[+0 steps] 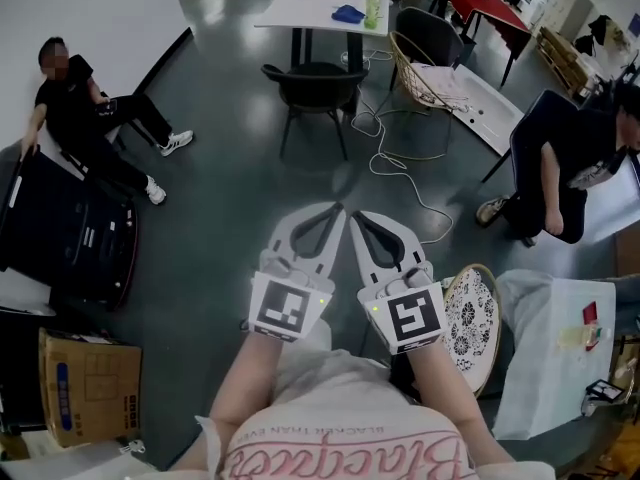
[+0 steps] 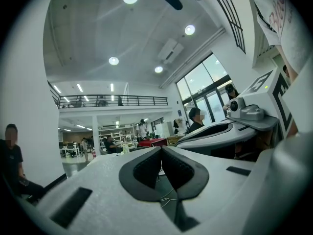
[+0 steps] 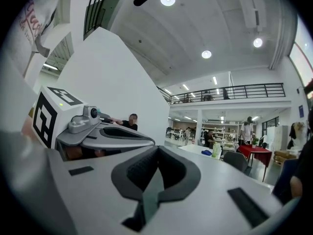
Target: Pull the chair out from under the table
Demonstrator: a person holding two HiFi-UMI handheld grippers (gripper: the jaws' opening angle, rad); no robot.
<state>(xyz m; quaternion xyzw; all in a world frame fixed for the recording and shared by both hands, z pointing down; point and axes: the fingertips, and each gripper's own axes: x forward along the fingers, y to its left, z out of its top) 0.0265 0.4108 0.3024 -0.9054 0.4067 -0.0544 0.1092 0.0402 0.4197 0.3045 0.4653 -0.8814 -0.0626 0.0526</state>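
Well short of the white table (image 1: 305, 8), on our side of it, we hold the two grippers side by side and level above the dark floor, both pointing toward the table. The left gripper (image 1: 337, 209) has its jaws clenched, the tips meeting, and nothing is between them. The right gripper (image 1: 358, 215) is just beside it, its jaws also pressed together and empty. Their tips are near each other, but we cannot tell if they touch. A round patterned disc (image 1: 470, 320) lies on the same side of the table, to the right of the right gripper. A cardboard box (image 1: 88, 383) stands even further from the table, at the left. Closer to the table, a pale cable (image 1: 402, 163) runs in loops over the floor. The chair (image 1: 315, 83), dark and with thin legs, stands at the near edge of the table. Its seat seems to be partly under the top, and it is well apart from both grippers. On the right end of the table lie a blue cloth (image 1: 348, 13) and a green bottle (image 1: 374, 8). A wicker chair (image 1: 425, 73) stands just right of the table. One person (image 1: 85, 108) sits left of the table by the wall, and another person (image 1: 570, 168) sits at its right. Behind the table, further right, we see a red table (image 1: 490, 3).
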